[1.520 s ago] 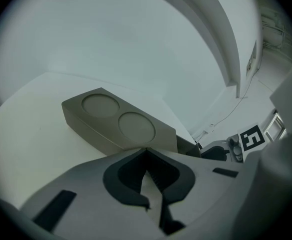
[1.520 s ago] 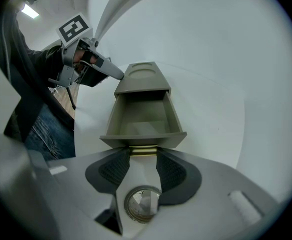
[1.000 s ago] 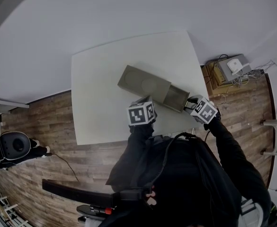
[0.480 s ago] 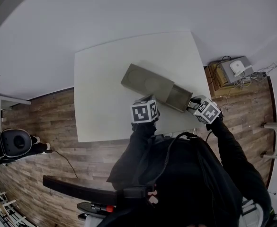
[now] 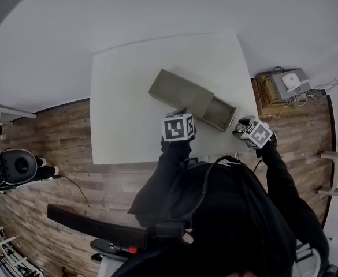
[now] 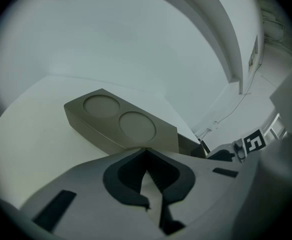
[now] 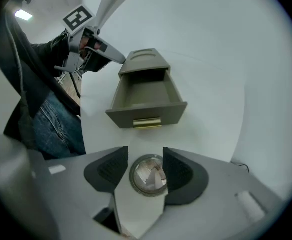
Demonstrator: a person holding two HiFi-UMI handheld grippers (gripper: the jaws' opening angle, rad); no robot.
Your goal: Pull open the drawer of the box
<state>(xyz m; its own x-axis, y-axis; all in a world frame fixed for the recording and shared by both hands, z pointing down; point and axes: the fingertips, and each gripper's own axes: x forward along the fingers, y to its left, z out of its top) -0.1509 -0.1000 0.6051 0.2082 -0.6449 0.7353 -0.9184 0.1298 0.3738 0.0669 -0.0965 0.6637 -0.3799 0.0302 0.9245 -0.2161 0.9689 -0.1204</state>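
White table (image 5: 122, 97) bears an olive box (image 5: 180, 91), its drawer (image 5: 219, 113) standing open

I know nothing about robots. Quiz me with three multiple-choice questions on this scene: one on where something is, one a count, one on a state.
1. Where does the box stand?
A. on a shelf
B. on a stool
C. on the white table

2. How many round hollows are in the box's top?
A. one
B. two
C. four

3. The drawer is:
A. pulled out
B. pushed fully in
C. lying apart from the box

Answers:
1 C: the head view shows it on the tabletop.
2 B: the left gripper view shows two circles side by side.
3 A: the right gripper view looks into its open inside, behind the brass handle.
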